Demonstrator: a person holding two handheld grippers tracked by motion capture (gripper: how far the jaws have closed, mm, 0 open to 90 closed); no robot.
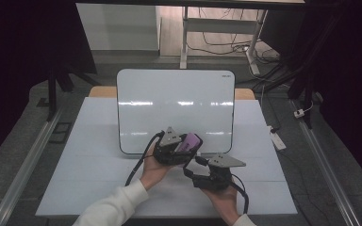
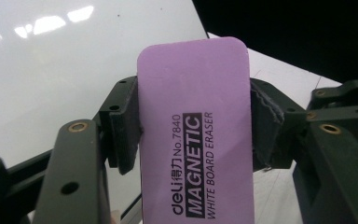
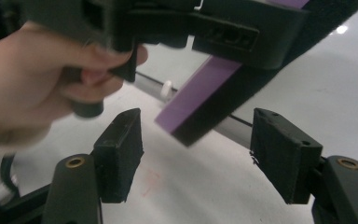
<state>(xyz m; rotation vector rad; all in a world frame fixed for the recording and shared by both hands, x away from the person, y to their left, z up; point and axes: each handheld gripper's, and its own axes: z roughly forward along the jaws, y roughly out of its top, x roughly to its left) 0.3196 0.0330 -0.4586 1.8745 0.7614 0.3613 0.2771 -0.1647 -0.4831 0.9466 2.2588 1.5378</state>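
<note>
table (image 1: 99, 179) | one whiteboard (image 1: 174, 108) | one eraser (image 2: 196, 126) clamped, left tool (image 2: 193, 130)

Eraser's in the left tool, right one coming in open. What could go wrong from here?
1. The left tool clamps the eraser by its narrow edges, so it may pivot or slip if bumped.
2. The right tool is open with the eraser's free end just above its pads; closing on that corner could give a weak, skewed grip.
3. A dropped eraser would land on the whiteboard.

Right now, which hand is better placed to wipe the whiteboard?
Left. The left gripper is shut on the purple eraser over the whiteboard; the right gripper is open, empty.
</note>
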